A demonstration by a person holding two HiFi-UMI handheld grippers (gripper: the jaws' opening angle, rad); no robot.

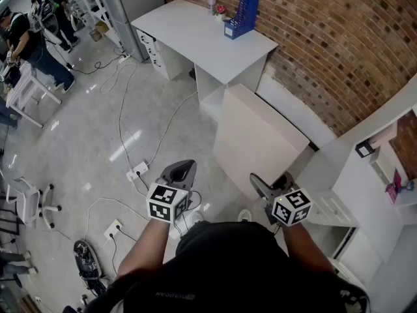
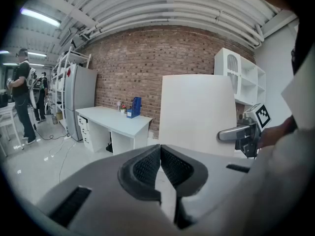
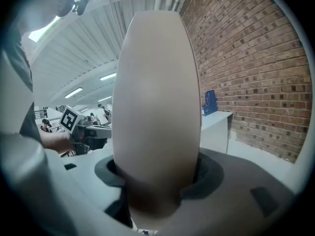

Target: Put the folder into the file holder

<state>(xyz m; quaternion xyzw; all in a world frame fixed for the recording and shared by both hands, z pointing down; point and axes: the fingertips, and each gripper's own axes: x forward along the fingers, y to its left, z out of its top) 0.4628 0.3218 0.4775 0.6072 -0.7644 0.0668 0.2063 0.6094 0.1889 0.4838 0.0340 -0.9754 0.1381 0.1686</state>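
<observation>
Our right gripper [image 1: 264, 186] has its fingers [image 3: 210, 173] clamped on the bottom edge of the one folder [image 1: 260, 139], upright just ahead. It looks light, stiffish, broad and prone to swing, so mid-edge is the hold. Left gripper [image 1: 180, 173]: closed, empty. One file holder [image 1: 242, 15] sits at twelve o'clock on the far desk [image 1: 195, 34].

- Ahead of the right gripper [image 1: 268, 182], the folder [image 1: 257, 135] it grips screens the way to the bench [image 1: 195, 34].
- Ahead of the left gripper [image 1: 184, 169]: open floor [image 1: 78, 149], crossed by cables [image 1: 121, 113].
- Right of the right gripper: shelf unit [image 1: 365, 181] and brick wall [image 1: 326, 38].
</observation>
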